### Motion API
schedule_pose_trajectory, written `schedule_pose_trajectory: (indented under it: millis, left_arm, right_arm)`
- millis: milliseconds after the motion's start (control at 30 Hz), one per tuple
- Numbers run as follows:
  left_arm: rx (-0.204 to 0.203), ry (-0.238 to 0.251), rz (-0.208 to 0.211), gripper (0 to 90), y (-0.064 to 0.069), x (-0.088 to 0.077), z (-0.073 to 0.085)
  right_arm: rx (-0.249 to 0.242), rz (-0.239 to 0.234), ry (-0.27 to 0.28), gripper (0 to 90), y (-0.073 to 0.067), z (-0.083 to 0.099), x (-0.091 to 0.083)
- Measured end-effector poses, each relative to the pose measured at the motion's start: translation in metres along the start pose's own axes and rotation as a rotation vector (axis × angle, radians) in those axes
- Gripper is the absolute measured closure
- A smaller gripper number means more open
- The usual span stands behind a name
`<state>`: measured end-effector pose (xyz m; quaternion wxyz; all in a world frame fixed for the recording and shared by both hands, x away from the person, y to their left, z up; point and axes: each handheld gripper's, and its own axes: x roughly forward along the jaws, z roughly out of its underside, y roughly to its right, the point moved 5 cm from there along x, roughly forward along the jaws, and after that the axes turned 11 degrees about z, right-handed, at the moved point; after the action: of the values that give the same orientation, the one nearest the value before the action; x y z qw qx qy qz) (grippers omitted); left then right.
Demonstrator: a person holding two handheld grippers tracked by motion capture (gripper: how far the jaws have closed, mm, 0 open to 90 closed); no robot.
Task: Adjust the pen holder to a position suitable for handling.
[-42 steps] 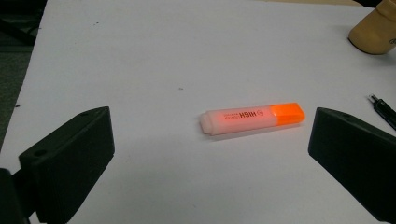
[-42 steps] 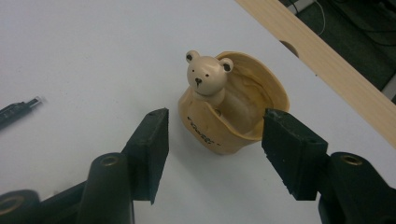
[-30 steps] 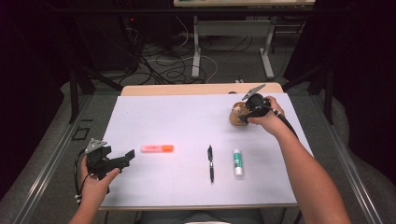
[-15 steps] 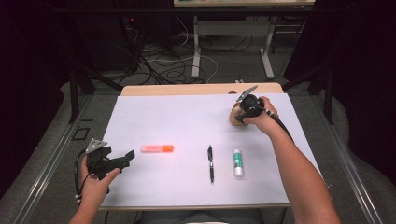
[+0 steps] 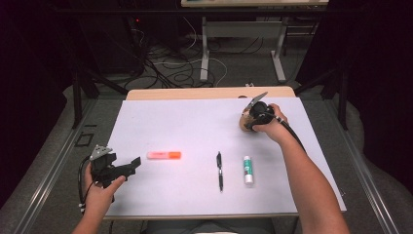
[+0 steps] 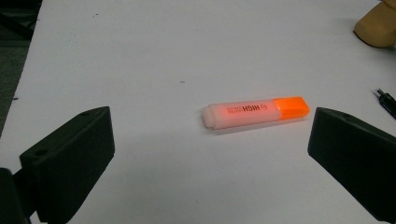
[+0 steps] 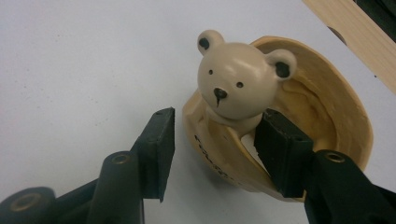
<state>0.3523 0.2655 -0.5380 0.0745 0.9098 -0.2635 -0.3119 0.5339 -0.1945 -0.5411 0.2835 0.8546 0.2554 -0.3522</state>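
My right gripper [image 7: 212, 140] straddles the bear holder [image 7: 280, 116] near the desk's [image 5: 185, 126] far edge, jaws apart, one inside its cup. Closing carelessly could tip it. My left gripper [image 6: 210, 158] gapes before the highlighter [image 6: 257, 112].

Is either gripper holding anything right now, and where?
Nothing is held. The left gripper is open short of the highlighter. The right gripper is open around the bear holder's front wall.

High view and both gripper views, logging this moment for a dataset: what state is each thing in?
Left gripper: open, fingers apart.
Right gripper: open around tan bear-shaped holder.
Orange highlighter: capped, lying flat.
Black pen: lying flat.
White glue stick with green cap: capped, lying flat.
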Motion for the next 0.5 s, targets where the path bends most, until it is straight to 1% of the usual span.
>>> schedule_pose_trajectory:
  millis: [33, 67, 100, 133, 200, 233, 267, 300, 333, 367, 400, 433, 467, 500]
  left_arm:
    - [-0.001, 0.000, 0.000, 0.8, 0.0000, 0.0001, 0.0000]
    - [-0.002, 0.000, 0.001, 0.8, -0.0001, 0.0000, 0.0000]
    - [-0.004, 0.003, 0.002, 0.8, -0.0001, 0.0001, -0.0001]
    - [-0.005, 0.003, 0.002, 0.8, -0.0002, 0.0000, -0.0001]
    - [-0.007, 0.002, 0.001, 0.9, -0.0004, 0.0000, 0.0001]
    - [-0.007, 0.001, 0.002, 1.0, -0.0005, 0.0001, 0.0001]
    - [-0.007, 0.000, 0.002, 1.0, -0.0004, 0.0002, 0.0002]
    - [-0.007, -0.001, 0.002, 1.1, -0.0003, 0.0002, 0.0004]
    - [-0.006, -0.002, 0.002, 1.2, -0.0002, 0.0001, 0.0005]
    - [-0.005, -0.002, 0.004, 1.3, 0.0000, 0.0001, 0.0005]
    - [-0.006, -0.002, 0.004, 1.3, 0.0002, 0.0001, 0.0006]
    - [-0.007, -0.001, 0.006, 1.3, 0.0004, 0.0003, 0.0006]
    - [-0.007, -0.001, 0.005, 1.3, 0.0005, 0.0005, 0.0006]
    - [-0.007, -0.003, 0.005, 1.3, 0.0006, 0.0004, 0.0006]
  right_arm:
    - [-0.012, 0.003, 0.038, 47.9, -0.0003, -0.0010, 0.0035]
    - [-0.026, 0.001, -0.017, 48.0, -0.0007, -0.0006, 0.0010]
    - [-0.031, 0.006, -0.005, 48.1, -0.0006, -0.0012, 0.0021]
    - [-0.031, 0.006, -0.005, 48.1, -0.0006, -0.0012, 0.0021]
    - [-0.032, -0.001, -0.009, 48.9, -0.0014, -0.0013, 0.0022]
    - [-0.043, 0.009, -0.019, 51.4, -0.0007, -0.0010, 0.0007]
    - [-0.043, 0.009, -0.019, 51.4, -0.0007, -0.0010, 0.0007]
    - [-0.047, 0.011, -0.005, 52.3, -0.0007, -0.0013, 0.0019]
    - [-0.051, 0.007, -0.019, 52.8, -0.0003, -0.0008, 0.0005]
    - [-0.043, 0.012, -0.018, 53.7, -0.0003, -0.0004, 0.0006]
    - [-0.040, 0.005, -0.018, 54.3, -0.0004, -0.0003, 0.0004]
    - [-0.025, -0.003, 0.006, 55.1, -0.0012, -0.0005, 0.0016]
    - [-0.025, -0.003, 0.006, 55.1, -0.0012, -0.0005, 0.0016]
    - [-0.014, 0.002, -0.032, 56.1, -0.0013, 0.0008, -0.0011]
